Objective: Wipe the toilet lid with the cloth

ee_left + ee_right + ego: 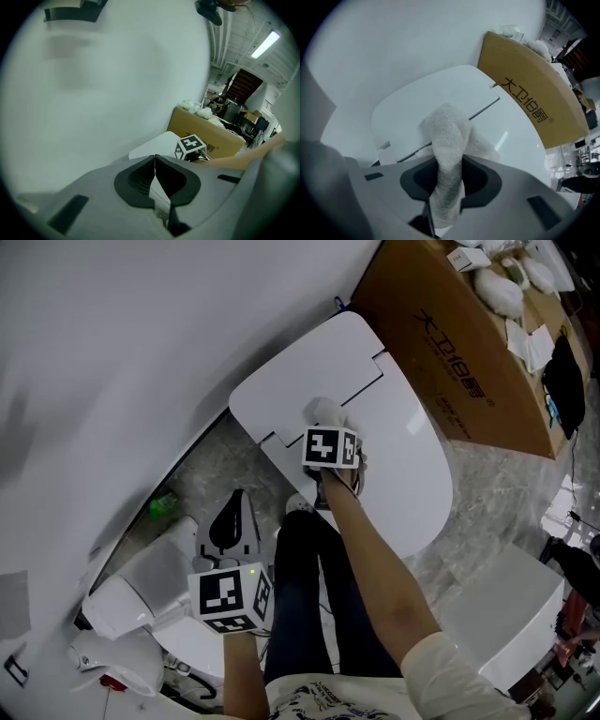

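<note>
Firmly pinched in the right gripper (449,183), a fluffy white cloth (448,133) is set near the hinge end of the glossy white toilet lid (405,460), the closed left gripper (154,180) held aside.

Printed cardboard box (459,352) beside the white wall (112,362) — small green object (164,506) on marbled floor (211,470).

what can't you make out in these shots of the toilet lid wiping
1. Where the cloth meets the toilet lid: in the right gripper view its own folds cover the spot; in the head view the right gripper covers it.
2. The items on the cardboard box: head view, cut by the top edge and too small.
</note>
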The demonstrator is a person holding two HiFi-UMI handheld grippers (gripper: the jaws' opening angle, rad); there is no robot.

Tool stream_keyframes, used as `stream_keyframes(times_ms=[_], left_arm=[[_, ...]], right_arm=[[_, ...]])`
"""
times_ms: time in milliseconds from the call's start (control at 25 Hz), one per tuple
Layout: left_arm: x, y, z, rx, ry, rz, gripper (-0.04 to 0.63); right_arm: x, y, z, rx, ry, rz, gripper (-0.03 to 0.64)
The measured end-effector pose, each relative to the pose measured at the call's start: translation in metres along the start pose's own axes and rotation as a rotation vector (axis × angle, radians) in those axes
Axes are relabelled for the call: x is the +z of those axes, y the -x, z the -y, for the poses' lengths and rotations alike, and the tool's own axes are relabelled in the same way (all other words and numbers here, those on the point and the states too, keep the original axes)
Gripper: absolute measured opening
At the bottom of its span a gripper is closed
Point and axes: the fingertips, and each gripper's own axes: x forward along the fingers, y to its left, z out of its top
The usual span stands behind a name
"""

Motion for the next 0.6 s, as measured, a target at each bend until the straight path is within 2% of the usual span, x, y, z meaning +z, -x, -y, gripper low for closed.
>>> stream_keyframes(times_ms=[600], left_arm=[[0.0, 0.009, -0.008, 0.021, 0.001, 0.018, 0.009]], right_arm=[[-0.032, 0.01, -0.054, 0.112, 0.118, -0.017, 0.107]])
